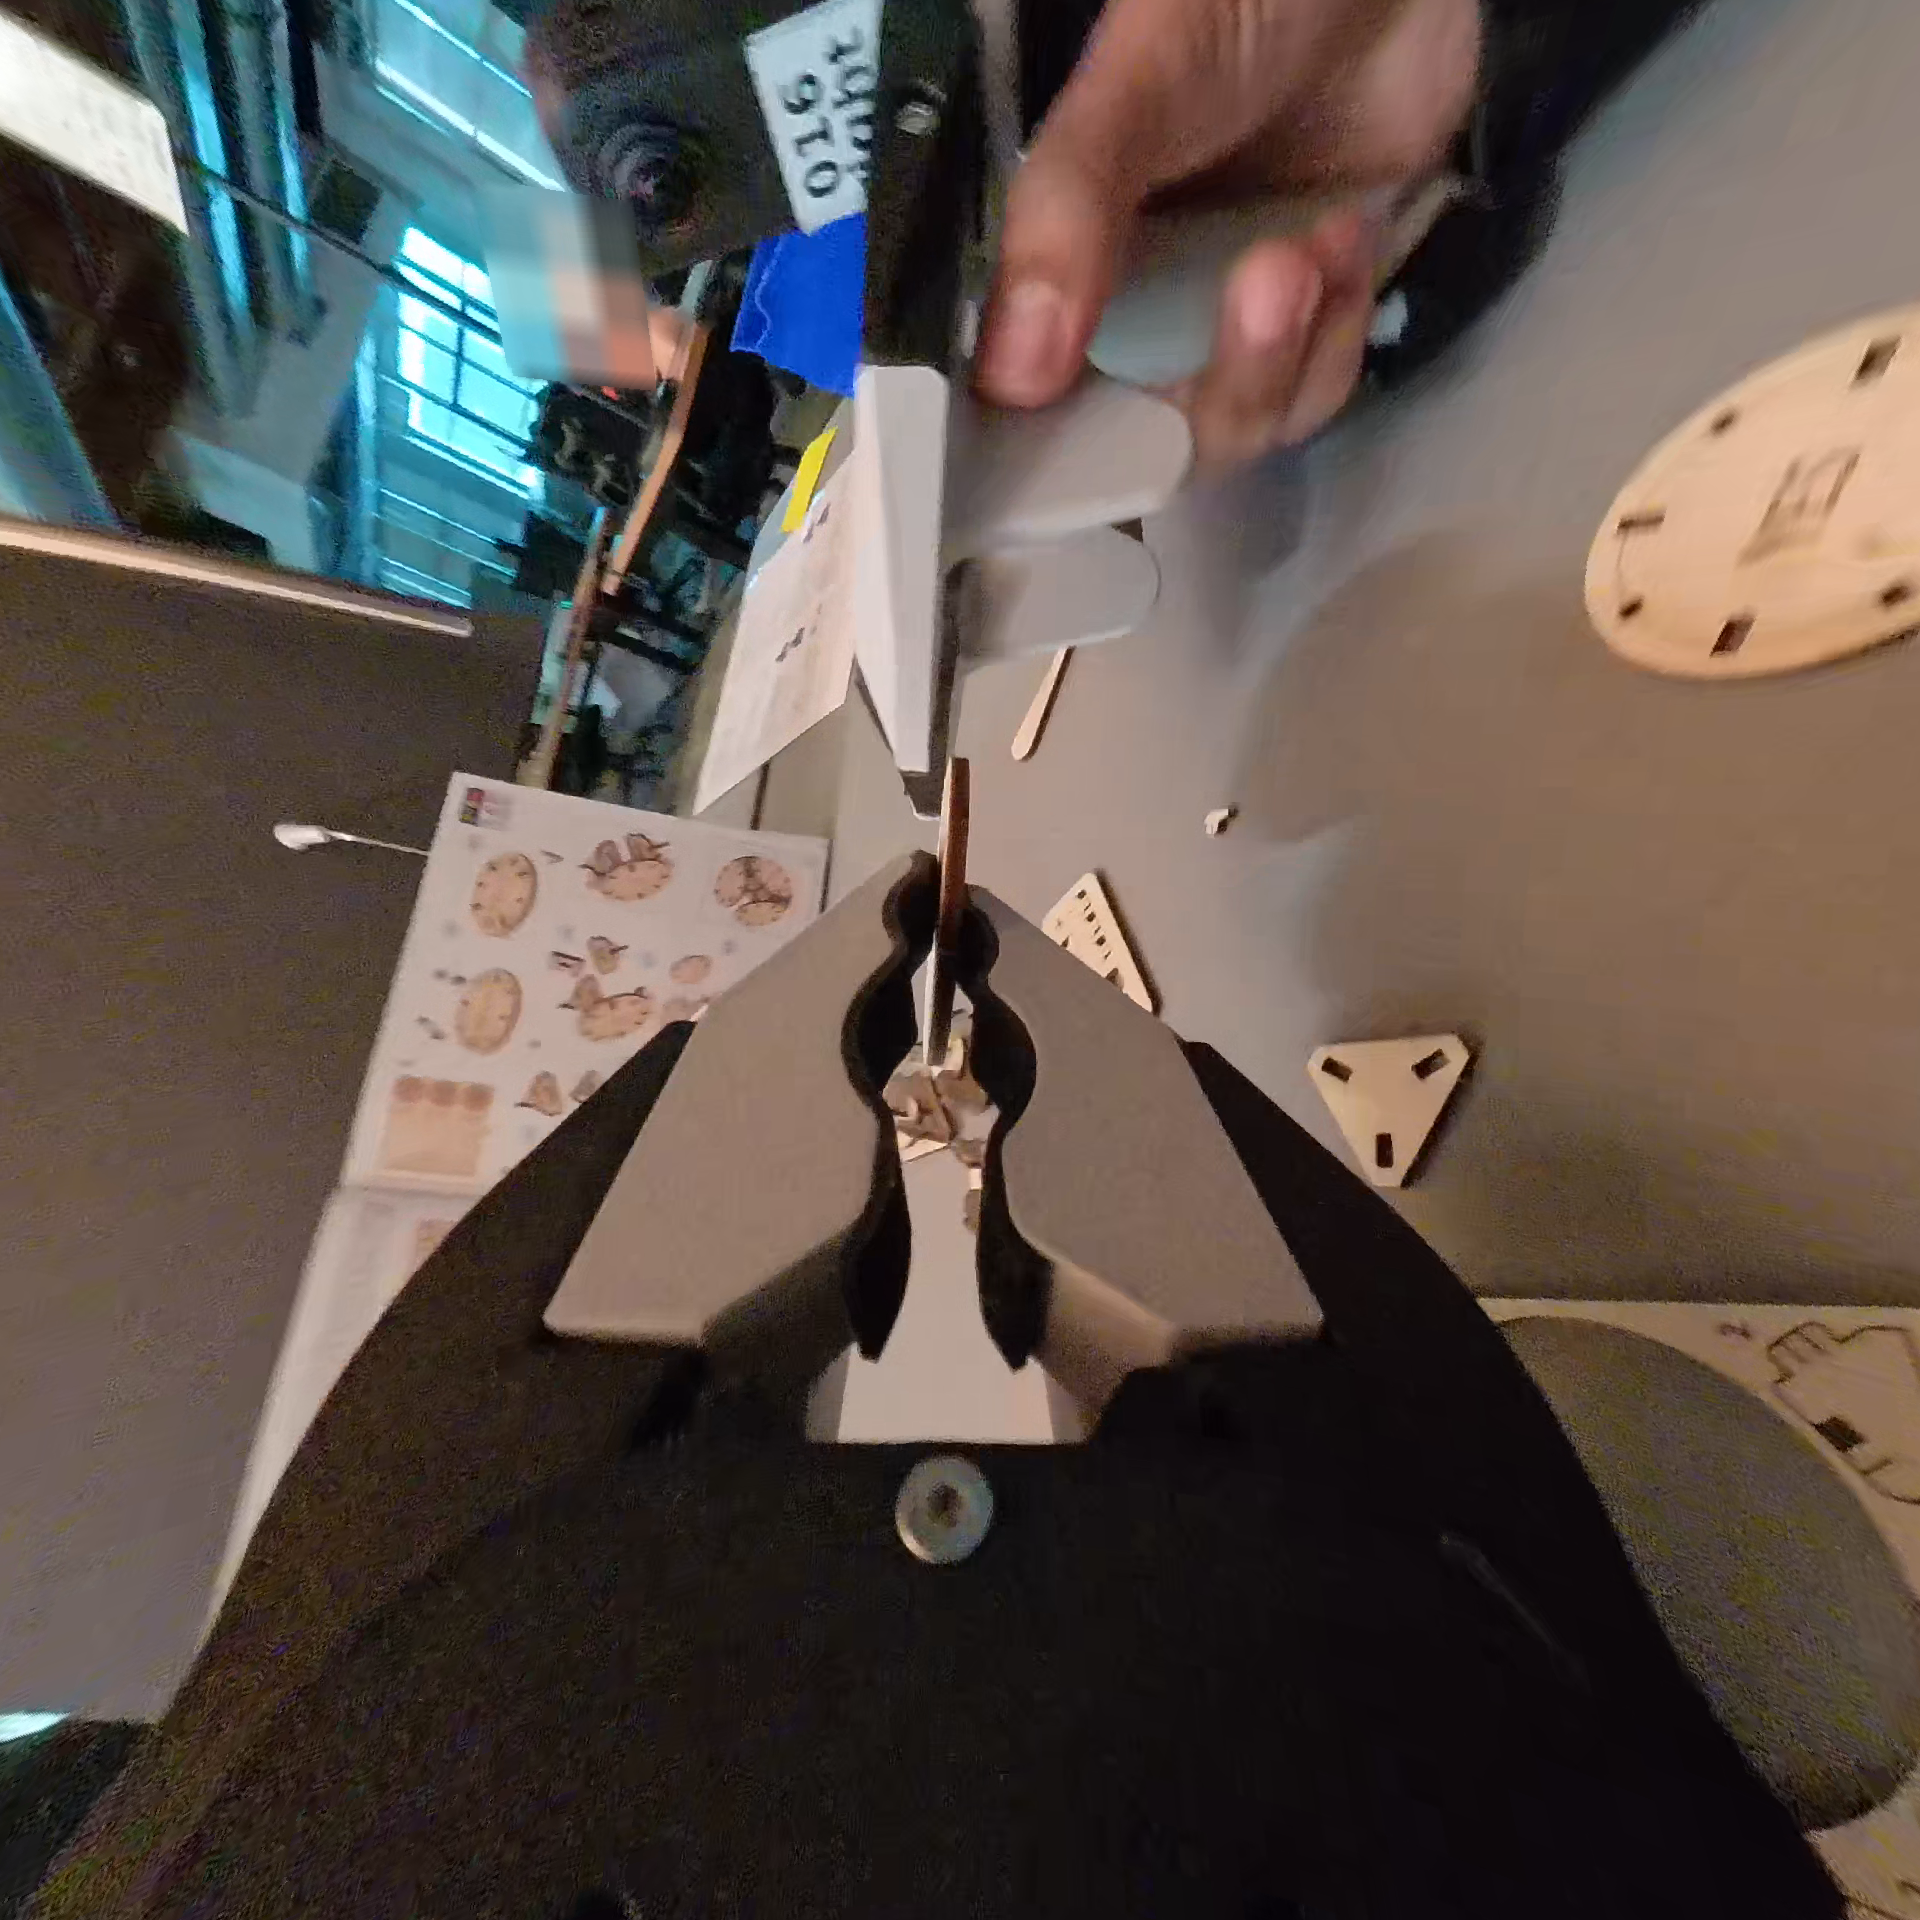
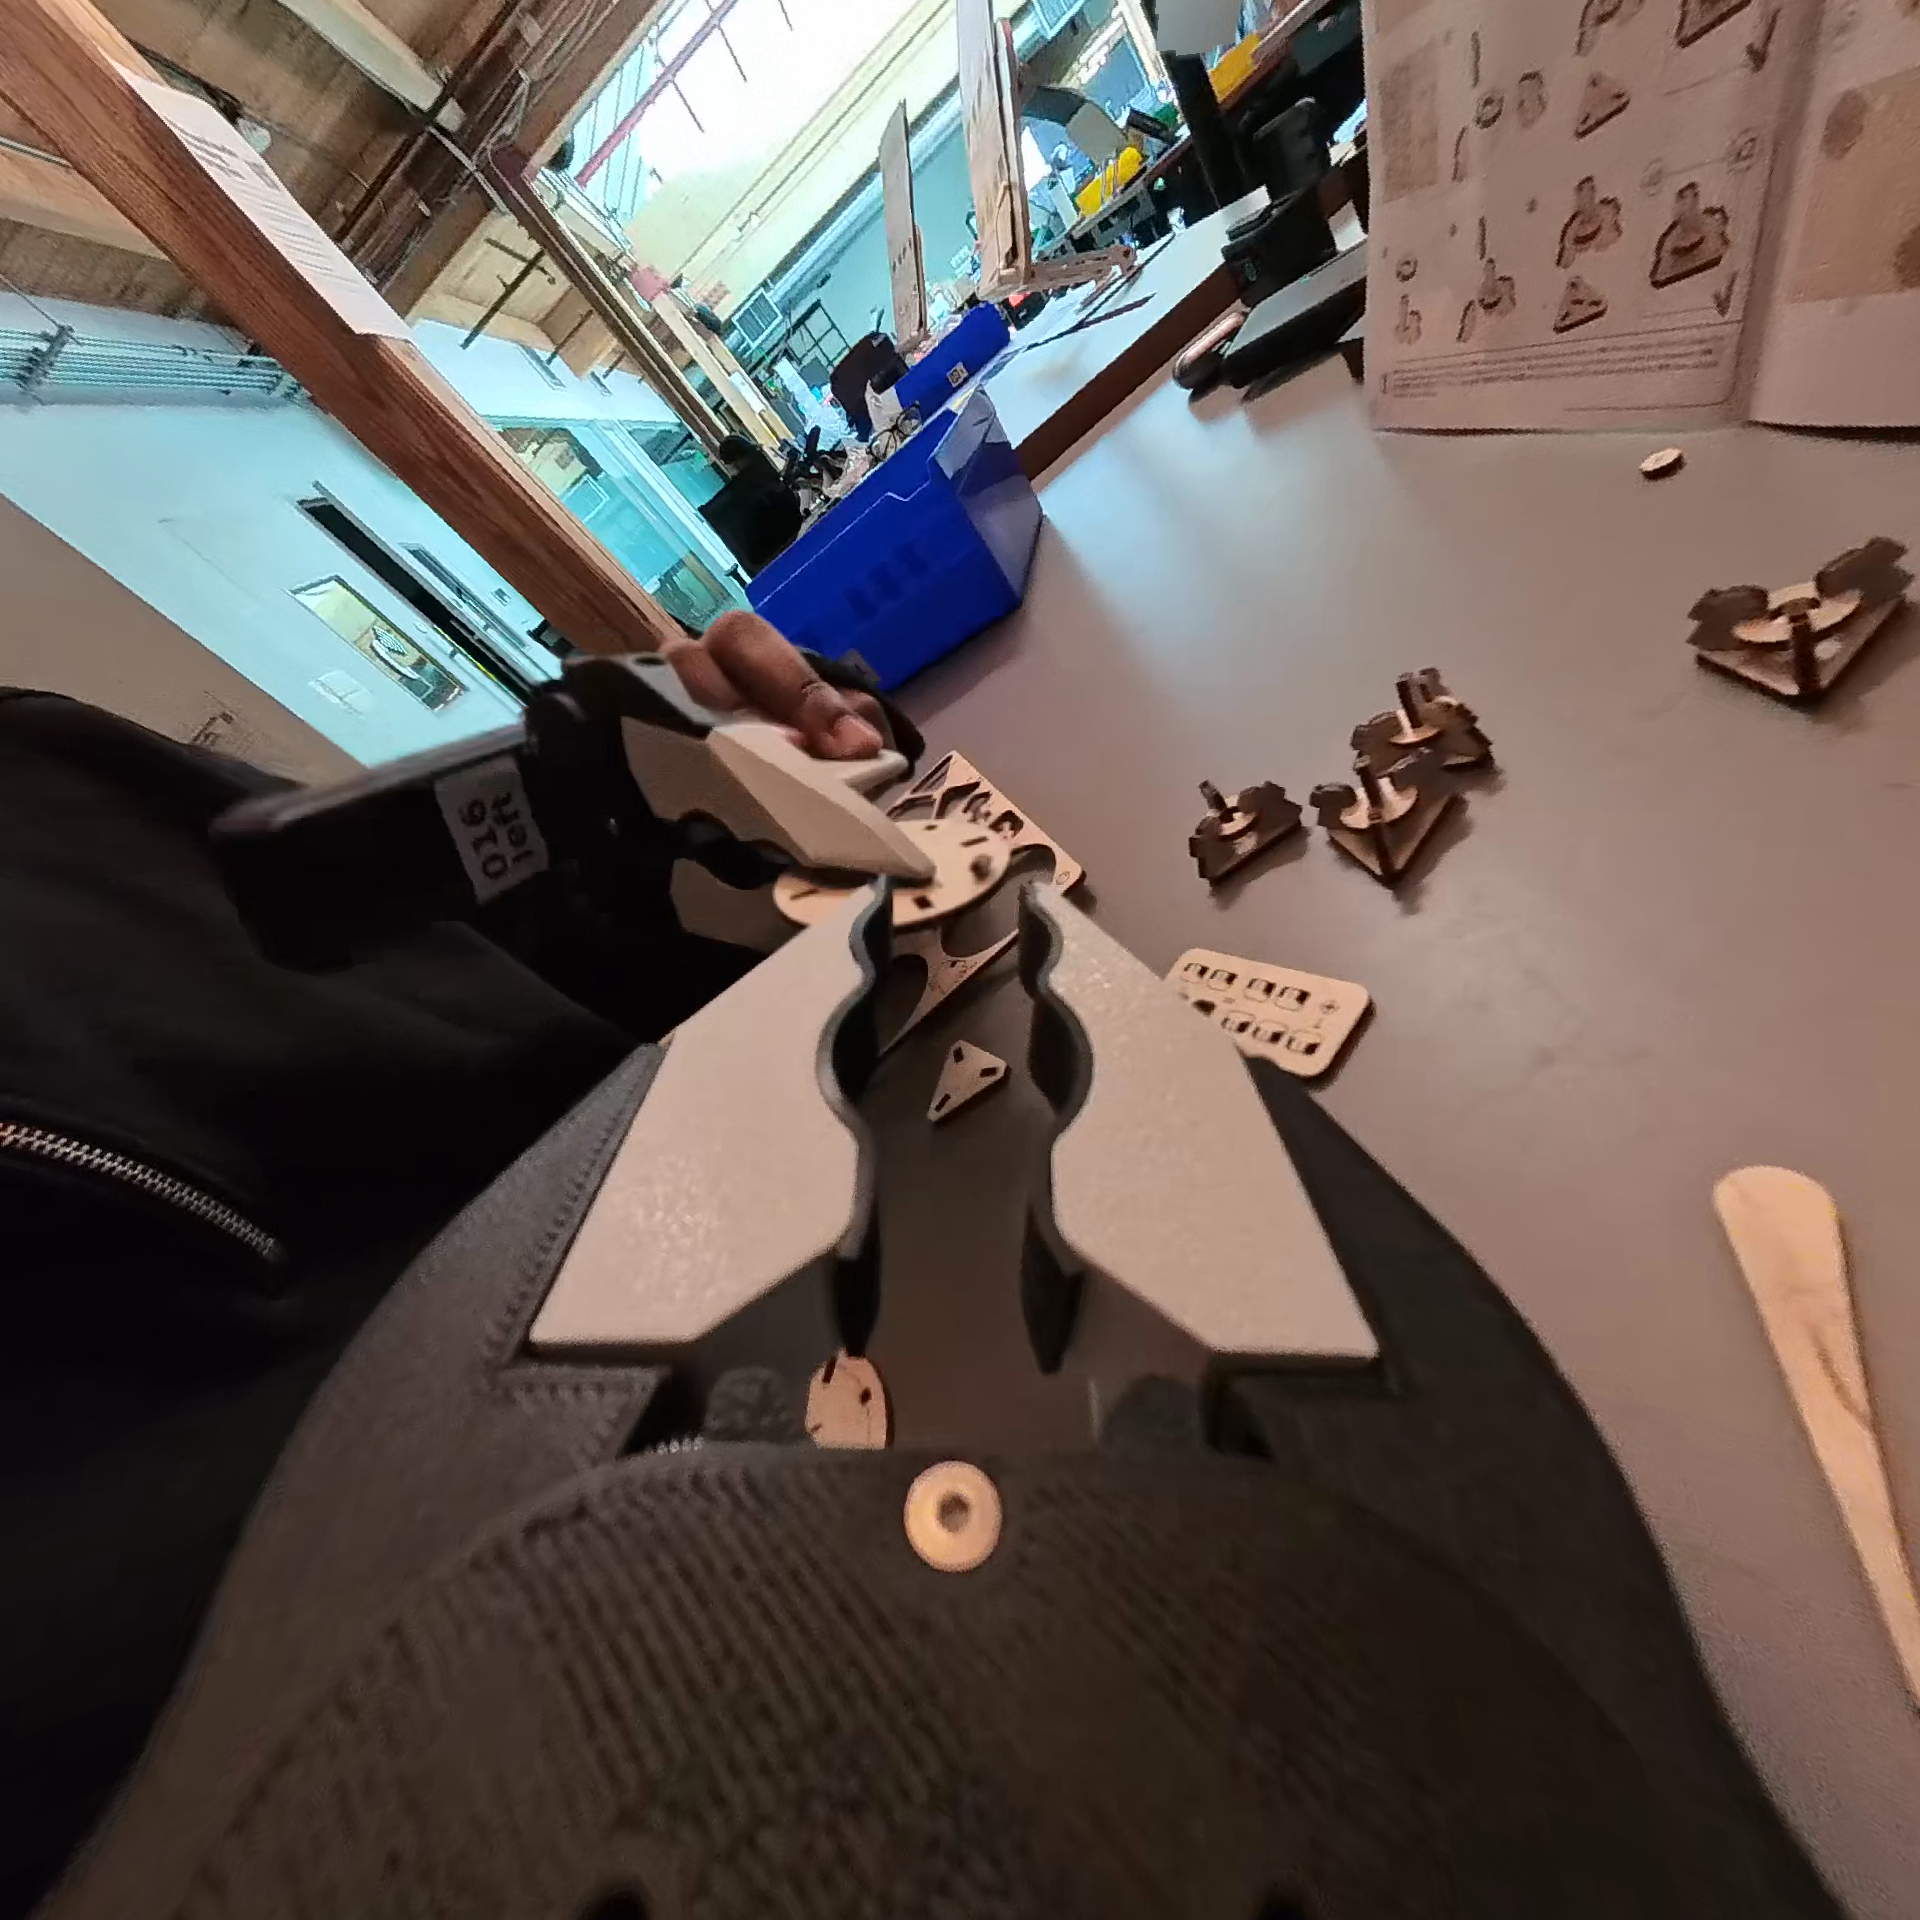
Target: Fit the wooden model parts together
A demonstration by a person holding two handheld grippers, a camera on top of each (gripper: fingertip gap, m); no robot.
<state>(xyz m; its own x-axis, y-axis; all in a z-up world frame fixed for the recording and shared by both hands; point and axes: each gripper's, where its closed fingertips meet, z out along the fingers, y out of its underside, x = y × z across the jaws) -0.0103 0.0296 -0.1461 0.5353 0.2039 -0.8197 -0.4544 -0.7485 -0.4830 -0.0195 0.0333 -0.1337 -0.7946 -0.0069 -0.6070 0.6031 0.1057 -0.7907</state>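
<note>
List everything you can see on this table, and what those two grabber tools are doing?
Wooden disc: one, pale, clamped edge-on in left gripper.
Clock face: one, pale wood, on table.
Triangular plate: one, pale, slotted, on table.
Small assemblies: three, dark-edged wood, grouped on table.
Punched sheets: two, pale, near grippers.
Wooden stick: one, pale.
Instruction sheets: printed, table edge.
Blue bin: one, far side.
Left gripper: shut on disc.
Right gripper: open, beside disc.

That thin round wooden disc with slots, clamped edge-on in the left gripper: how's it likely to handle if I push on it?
The thin round slotted wooden disc looks like light laser-cut ply: probably stiff, but the slots may weaken it, so it might crack under side force. The left gripper pinches only its rim, so a push could pivot it. The right gripper stands open beside it.
</note>
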